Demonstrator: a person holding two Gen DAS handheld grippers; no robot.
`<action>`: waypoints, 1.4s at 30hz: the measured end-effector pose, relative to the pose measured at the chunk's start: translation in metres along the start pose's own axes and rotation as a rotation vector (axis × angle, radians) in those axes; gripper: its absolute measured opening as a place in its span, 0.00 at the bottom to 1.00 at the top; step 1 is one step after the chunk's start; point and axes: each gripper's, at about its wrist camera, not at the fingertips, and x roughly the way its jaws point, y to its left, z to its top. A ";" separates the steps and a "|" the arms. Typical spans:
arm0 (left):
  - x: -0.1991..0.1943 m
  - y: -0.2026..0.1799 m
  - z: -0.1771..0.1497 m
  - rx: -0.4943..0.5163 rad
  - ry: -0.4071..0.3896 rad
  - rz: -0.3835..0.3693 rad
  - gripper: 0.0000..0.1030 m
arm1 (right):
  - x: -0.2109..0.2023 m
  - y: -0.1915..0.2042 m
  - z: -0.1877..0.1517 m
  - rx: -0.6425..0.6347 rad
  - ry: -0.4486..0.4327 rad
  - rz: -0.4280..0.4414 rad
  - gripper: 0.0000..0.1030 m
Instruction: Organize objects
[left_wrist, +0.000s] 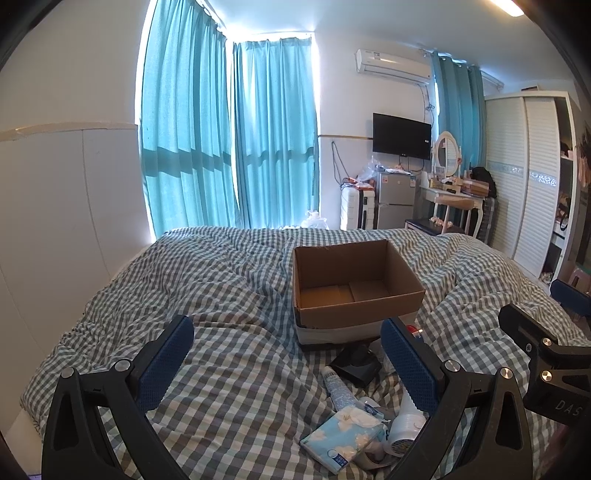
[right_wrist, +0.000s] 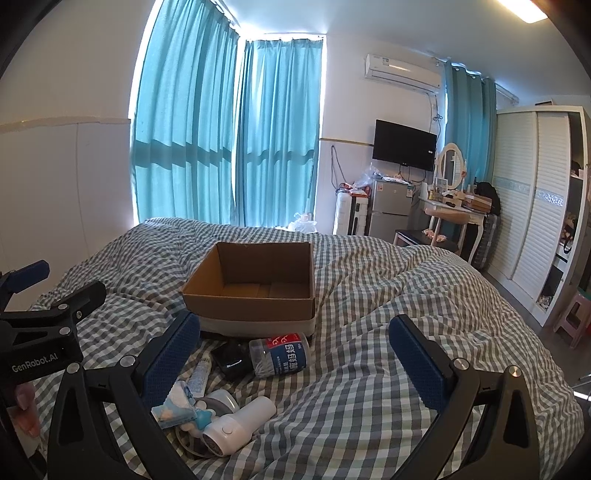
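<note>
Both tongs, left (left_wrist: 286, 363) and right (right_wrist: 295, 363), gape empty; nothing's boxed yet. Drop your right tongs onto the jar (right_wrist: 279, 354) just ahead, then the box (right_wrist: 255, 291) beyond.

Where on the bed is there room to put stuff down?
Free: the checked blanket left of the cardboard box, and right of it. The box is empty inside. Crowded: before the box, around the jar and white shaver.

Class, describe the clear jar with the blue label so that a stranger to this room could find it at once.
Start at the open brown cardboard box on the grey-and-white checked bed cover. Just in front of the box lies a small pile of toiletries. The clear plastic jar with the blue-and-red label lies on its side there, the only see-through container, right of a small black object.
</note>
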 end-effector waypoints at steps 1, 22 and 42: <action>0.000 0.000 0.000 0.001 0.001 -0.002 1.00 | 0.000 0.000 0.000 -0.002 0.000 0.000 1.00; -0.019 -0.010 0.009 0.024 0.003 -0.033 1.00 | -0.032 -0.006 0.011 -0.027 -0.028 0.021 1.00; 0.047 -0.018 -0.064 0.086 0.308 -0.082 1.00 | 0.016 0.001 -0.034 -0.067 0.149 0.055 1.00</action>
